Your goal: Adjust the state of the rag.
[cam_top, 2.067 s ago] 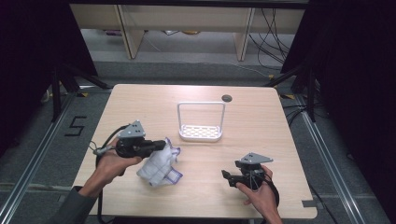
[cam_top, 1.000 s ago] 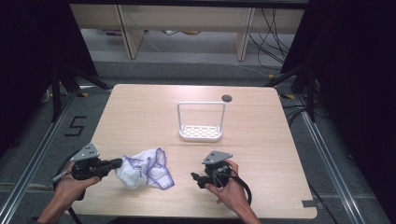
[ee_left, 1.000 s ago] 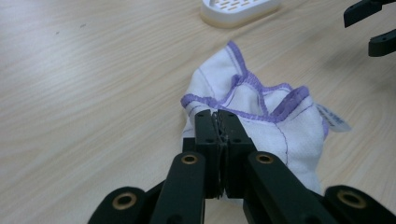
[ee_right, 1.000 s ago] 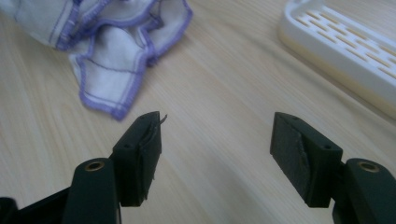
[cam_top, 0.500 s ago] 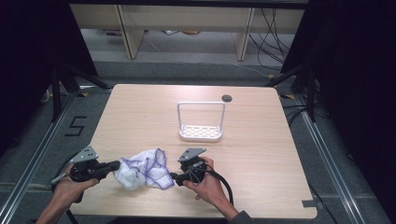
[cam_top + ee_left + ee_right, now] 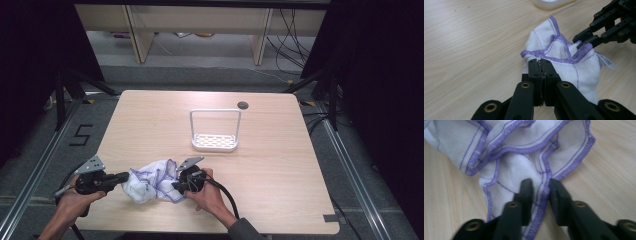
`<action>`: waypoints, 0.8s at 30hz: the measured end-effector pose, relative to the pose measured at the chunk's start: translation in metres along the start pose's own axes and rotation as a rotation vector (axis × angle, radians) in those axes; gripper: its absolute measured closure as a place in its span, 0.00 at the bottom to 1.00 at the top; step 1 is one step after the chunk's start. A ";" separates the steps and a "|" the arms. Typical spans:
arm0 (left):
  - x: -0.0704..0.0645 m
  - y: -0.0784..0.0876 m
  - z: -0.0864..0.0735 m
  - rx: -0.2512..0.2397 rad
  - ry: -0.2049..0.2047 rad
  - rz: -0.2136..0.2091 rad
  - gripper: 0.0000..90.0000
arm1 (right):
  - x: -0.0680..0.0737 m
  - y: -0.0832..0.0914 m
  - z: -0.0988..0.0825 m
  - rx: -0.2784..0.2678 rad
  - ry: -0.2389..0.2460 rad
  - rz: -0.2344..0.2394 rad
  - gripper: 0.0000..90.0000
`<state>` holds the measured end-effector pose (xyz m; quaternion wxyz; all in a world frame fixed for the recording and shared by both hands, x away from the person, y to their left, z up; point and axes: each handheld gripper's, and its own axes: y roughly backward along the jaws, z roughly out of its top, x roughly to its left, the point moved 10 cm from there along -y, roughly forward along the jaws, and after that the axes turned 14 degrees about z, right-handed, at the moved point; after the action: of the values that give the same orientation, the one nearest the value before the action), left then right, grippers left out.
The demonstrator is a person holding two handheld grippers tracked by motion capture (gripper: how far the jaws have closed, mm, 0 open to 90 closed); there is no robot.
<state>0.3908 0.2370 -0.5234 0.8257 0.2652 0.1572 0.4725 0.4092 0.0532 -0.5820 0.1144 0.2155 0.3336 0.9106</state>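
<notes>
Lab: black-curtained rig, taped floor (image 6: 80, 135), loose cables (image 6: 292, 37).

A white cloth (image 6: 152, 180) with purple stitched edges lies bunched up on the wooden table, near the front edge. It is soft and crumpled, with folds standing up and a small tag on one side.

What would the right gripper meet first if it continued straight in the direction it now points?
The cloth. The right gripper points into its crumpled folds, and the fingers, which have just been closing, already straddle a purple-stitched hem. Beyond the cloth, the left gripper lies roughly in that line, though depth is unclear.
</notes>
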 end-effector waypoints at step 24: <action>-0.089 -0.044 0.035 -0.046 -0.156 -0.141 0.98 | -0.004 0.173 -0.032 -0.143 0.023 -0.176 0.97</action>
<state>0.3945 0.1317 -0.5195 0.8725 0.2704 0.0998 0.3946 0.3869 -0.0965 -0.4914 0.2052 0.1661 0.2868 0.9209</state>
